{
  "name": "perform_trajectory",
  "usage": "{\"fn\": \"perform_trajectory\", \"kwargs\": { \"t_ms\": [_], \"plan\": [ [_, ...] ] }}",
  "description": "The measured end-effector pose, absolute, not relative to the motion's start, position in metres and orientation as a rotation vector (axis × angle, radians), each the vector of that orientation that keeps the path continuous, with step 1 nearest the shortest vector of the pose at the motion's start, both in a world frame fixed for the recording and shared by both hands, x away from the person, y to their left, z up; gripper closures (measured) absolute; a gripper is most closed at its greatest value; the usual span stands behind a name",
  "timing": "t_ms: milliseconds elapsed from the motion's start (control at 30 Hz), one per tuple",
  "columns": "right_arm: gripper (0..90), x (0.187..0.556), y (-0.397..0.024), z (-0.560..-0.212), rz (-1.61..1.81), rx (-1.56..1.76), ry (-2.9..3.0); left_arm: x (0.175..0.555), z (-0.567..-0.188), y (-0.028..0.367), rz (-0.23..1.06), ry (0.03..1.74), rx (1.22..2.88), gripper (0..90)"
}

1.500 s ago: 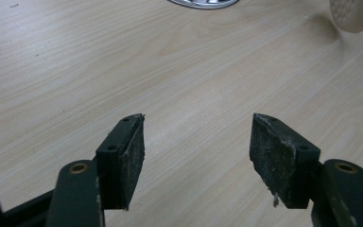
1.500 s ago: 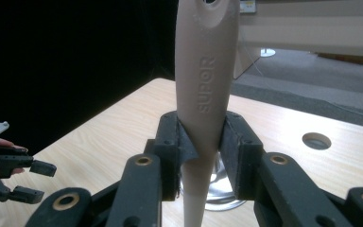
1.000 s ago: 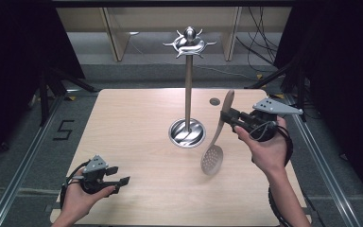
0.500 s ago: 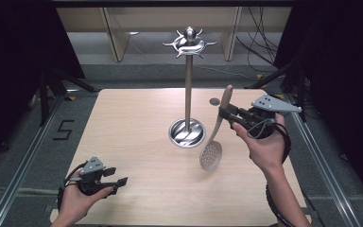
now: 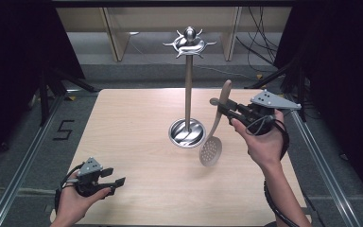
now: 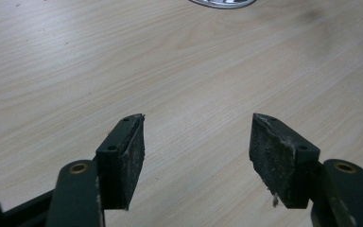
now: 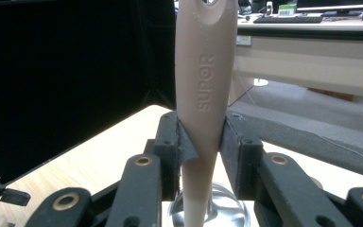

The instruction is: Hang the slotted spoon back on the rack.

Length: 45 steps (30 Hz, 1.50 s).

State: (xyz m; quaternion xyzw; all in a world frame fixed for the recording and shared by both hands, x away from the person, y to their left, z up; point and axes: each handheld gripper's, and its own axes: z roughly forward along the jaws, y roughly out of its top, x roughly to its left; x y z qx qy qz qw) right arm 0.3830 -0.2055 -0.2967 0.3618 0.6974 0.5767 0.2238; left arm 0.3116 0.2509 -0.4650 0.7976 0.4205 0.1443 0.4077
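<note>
Right tool [image 5: 228,111] clamped on skimmer [image 5: 214,137] handle, mid-length; skimmer near upright, perforated head low, clear above counter [image 5: 137,142], just right of stand [image 5: 187,94] base. Left tool [image 5: 116,177] empty, jaws wide apart, low over near-left counter.

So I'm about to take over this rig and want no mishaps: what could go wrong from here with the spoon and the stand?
1. The right gripper pinches the beige plastic slotted spoon on its tapered handle, head hanging low; it might pivot or slip out.
2. The tall metal hanging stand rises on one thin pole close beside the spoon; a swing could knock it.
3. The left gripper rests open near the wooden table edge, too far to steady the stand.
</note>
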Motion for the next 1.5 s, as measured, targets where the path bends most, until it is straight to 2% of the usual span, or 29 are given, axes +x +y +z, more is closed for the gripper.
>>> {"fn": "perform_trajectory", "kwargs": {
  "t_ms": [1500],
  "plan": [
    [70.3, 0.407, -0.185, -0.280, 1.537, 0.964, 1.896, 0.309, -0.465, 0.253, 0.371, 1.072, 1.982, 35.9]
  ]
}}
